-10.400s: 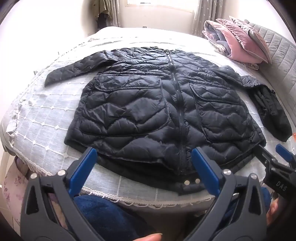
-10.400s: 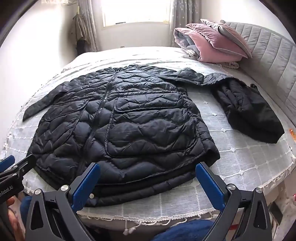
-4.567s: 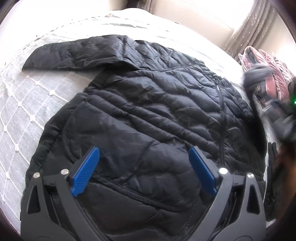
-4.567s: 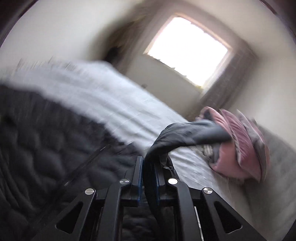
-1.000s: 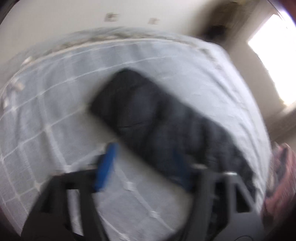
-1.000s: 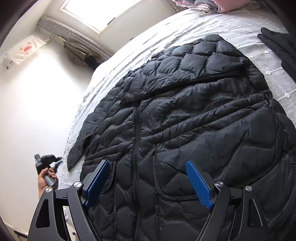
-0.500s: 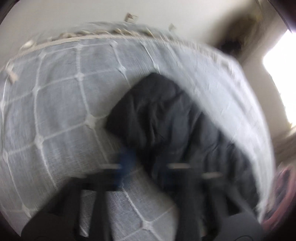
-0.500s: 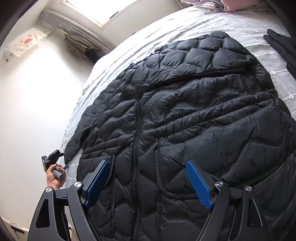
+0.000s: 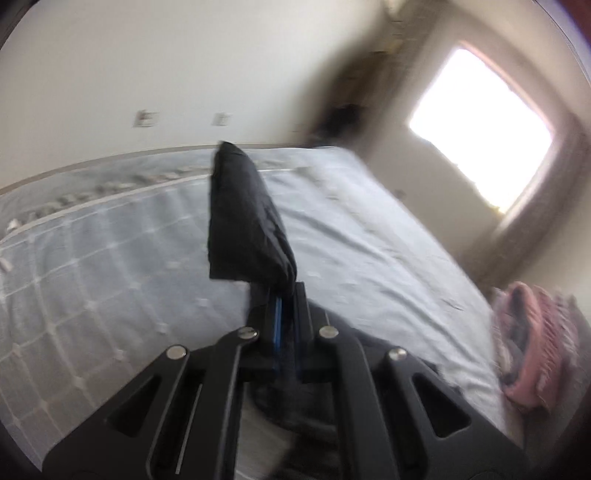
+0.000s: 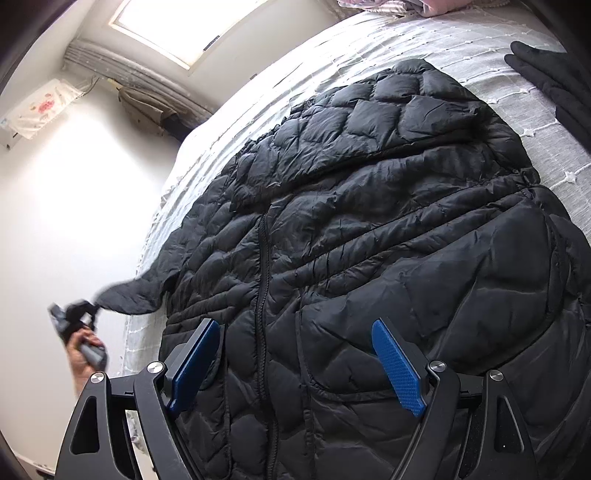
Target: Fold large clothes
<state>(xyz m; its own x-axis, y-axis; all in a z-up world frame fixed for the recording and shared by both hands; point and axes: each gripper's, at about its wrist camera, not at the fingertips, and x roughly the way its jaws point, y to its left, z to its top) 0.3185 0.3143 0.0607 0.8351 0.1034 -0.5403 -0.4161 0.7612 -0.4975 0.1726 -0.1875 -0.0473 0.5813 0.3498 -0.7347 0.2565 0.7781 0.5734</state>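
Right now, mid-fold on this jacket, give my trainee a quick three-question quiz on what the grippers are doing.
1. True or false: the right gripper is clamped on the jacket.
2. What does the left gripper hold?
A. pink pillow
B. jacket's sleeve
C. nothing
3. Fill in: the sleeve on the jacket's other side lies folded across its ____.

Key:
1. False; its jaws stand open above the jacket.
2. B
3. chest

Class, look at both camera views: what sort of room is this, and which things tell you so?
Most likely a bedroom: a wide bed under a pale grid-stitched bedspread, pink folded bedding piled at one end, and a curtained window. A black quilted jacket lies spread on it.
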